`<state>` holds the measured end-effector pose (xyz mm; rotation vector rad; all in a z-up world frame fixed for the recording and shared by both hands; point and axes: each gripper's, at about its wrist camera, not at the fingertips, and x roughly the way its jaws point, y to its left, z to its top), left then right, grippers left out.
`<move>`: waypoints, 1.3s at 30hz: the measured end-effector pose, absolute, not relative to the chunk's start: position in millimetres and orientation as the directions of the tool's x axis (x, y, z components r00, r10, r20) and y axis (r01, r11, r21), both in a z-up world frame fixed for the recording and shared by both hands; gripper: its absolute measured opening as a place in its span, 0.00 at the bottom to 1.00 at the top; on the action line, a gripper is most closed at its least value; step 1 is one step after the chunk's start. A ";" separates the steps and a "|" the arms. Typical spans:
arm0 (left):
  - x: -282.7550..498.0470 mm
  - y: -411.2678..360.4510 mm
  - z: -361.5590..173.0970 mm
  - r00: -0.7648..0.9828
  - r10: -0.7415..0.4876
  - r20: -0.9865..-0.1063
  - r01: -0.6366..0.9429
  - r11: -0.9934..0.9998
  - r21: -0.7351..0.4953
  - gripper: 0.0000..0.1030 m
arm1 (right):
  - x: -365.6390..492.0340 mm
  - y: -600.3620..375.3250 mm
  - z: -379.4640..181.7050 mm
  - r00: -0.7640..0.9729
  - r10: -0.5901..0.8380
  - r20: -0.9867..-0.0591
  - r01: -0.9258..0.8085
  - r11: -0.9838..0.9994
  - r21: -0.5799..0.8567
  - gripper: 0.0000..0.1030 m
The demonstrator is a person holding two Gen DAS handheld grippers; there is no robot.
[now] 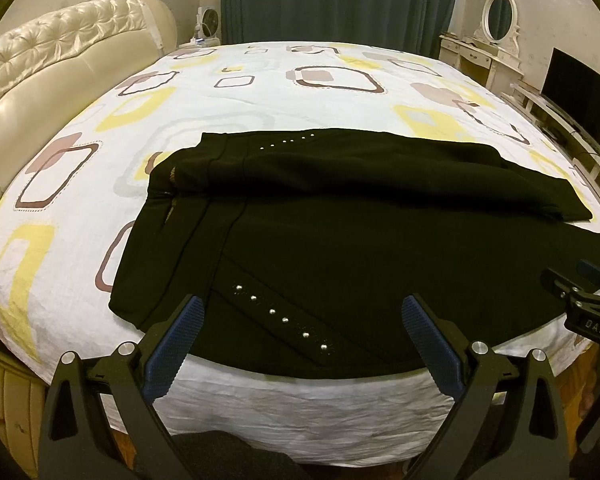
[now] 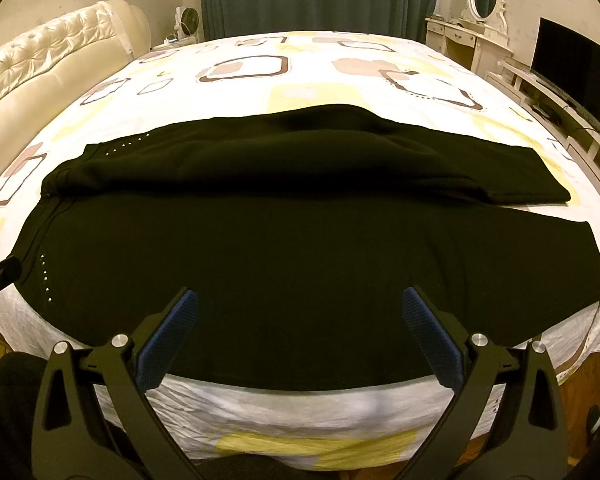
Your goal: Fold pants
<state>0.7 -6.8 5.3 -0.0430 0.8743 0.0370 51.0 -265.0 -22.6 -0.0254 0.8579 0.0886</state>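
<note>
- The black studded fabric pants (image 1: 340,240) lie flat on the white patterned bed sheet (image 1: 236,92), near its front edge.
- The left gripper (image 1: 300,312) hovers wide open above the waist part, holding nothing.
- The right gripper (image 2: 300,304) hovers wide open above the legs, empty.

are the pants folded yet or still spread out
Spread flat: the black pants show both legs side by side lengthwise on the bed, none folded over.

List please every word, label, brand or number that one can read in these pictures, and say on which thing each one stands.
"DAS": white letters on the black body of the right claw, at the right edge of the left wrist view; possibly part of a longer word.
Nothing else is readable: the black pants and bed sheet show no text.
</note>
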 end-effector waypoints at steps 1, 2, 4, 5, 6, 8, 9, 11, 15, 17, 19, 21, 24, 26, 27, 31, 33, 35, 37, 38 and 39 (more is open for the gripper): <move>0.7 -6.8 5.3 0.640 0.013 -0.768 -0.048 0.999 -0.023 0.96 | 50.9 -265.3 -22.6 0.650 0.067 -0.757 -0.087 0.996 0.014 0.98; 0.8 -6.6 5.5 0.639 0.016 -0.769 -0.051 0.998 -0.022 0.96 | 51.0 -265.6 -22.4 0.649 0.067 -0.758 -0.086 0.996 0.014 0.98; 1.0 -6.8 6.1 0.640 0.016 -0.768 -0.051 0.998 -0.022 0.96 | 50.7 -265.8 -22.0 0.650 0.068 -0.757 -0.087 0.996 0.015 0.98; 0.8 -7.4 6.6 0.643 0.016 -0.766 -0.051 0.998 -0.021 0.96 | 50.8 -265.8 -22.0 0.651 0.068 -0.756 -0.087 0.996 0.014 0.98; 0.2 -8.0 6.6 0.645 0.016 -0.764 -0.049 0.999 -0.020 0.96 | 50.5 -265.9 -21.5 0.653 0.068 -0.754 -0.088 0.996 0.014 0.98; -0.3 -9.5 7.9 0.651 0.018 -0.759 -0.046 0.999 -0.015 0.96 | 50.5 -265.6 -20.9 0.655 0.069 -0.753 -0.090 0.996 0.013 0.98; -0.4 -9.7 7.6 0.651 0.016 -0.759 -0.043 0.999 -0.016 0.96 | 50.7 -265.4 -21.2 0.654 0.069 -0.753 -0.090 0.996 0.013 0.98; -0.3 -9.7 6.8 0.649 0.013 -0.760 -0.040 0.999 -0.017 0.96 | 51.7 -265.1 -22.7 0.649 0.068 -0.758 -0.090 0.996 0.013 0.98; 0.3 -9.3 6.5 0.647 0.016 -0.762 -0.044 0.999 -0.017 0.96 | 52.1 -263.9 -23.5 0.646 0.067 -0.760 -0.089 0.996 0.012 0.98; 0.7 -7.8 7.3 0.650 0.024 -0.759 -0.059 0.998 -0.018 0.96 | 52.0 -263.7 -23.3 0.647 0.068 -0.760 -0.091 0.996 0.011 0.98; 1.2 -5.3 7.5 0.649 0.026 -0.760 -0.076 0.997 -0.032 0.96 | 51.6 -263.3 -23.0 0.648 0.069 -0.759 -0.093 0.996 0.011 0.98; 2.1 -1.9 6.6 0.645 0.010 -0.764 -0.086 0.995 -0.059 0.96 | 51.5 -262.4 -22.7 0.646 0.069 -0.760 -0.093 0.996 0.011 0.98; 2.0 -2.3 7.3 0.647 0.005 -0.763 -0.078 0.995 -0.060 0.96 | 51.5 -261.4 -22.6 0.643 0.074 -0.762 -0.097 0.995 0.015 0.98; 1.4 -4.8 8.2 0.651 0.001 -0.759 -0.062 0.997 -0.051 0.96 | 51.7 -261.0 -22.4 0.641 0.079 -0.763 -0.099 0.995 0.020 0.98; 0.8 -5.9 8.7 0.655 0.001 -0.756 -0.055 0.997 -0.046 0.96 | 52.4 -261.0 -22.5 0.640 0.080 -0.764 -0.100 0.995 0.021 0.98; -0.1 -9.0 8.1 0.657 0.007 -0.754 -0.039 0.999 -0.024 0.96 | 53.6 -262.7 -24.1 0.634 0.083 -0.769 -0.099 0.995 0.026 0.98; 0.9 -7.3 7.1 0.649 -0.004 -0.761 -0.038 0.999 -0.037 0.96 | 53.4 -264.7 -24.4 0.634 0.086 -0.769 -0.094 0.995 0.035 0.98; 4.4 -6.8 5.8 0.631 -0.027 -0.775 -0.015 0.999 -0.047 0.95 | 54.2 -267.7 -23.4 0.633 0.094 -0.769 -0.089 0.995 0.049 0.98; 6.6 -5.9 8.1 0.621 -0.066 -0.781 0.034 0.998 -0.058 0.95 | 55.2 -271.4 -20.8 0.632 0.111 -0.767 -0.091 0.994 0.068 0.98; 6.3 -4.8 9.7 0.621 -0.080 -0.780 0.050 0.997 -0.063 0.95 | 55.6 -272.9 -19.2 0.632 0.121 -0.766 -0.097 0.992 0.077 0.98; 6.5 -1.9 12.1 0.617 -0.098 -0.781 0.072 0.995 -0.069 0.95 | 55.7 -274.6 -17.2 0.631 0.130 -0.765 -0.103 0.991 0.083 0.98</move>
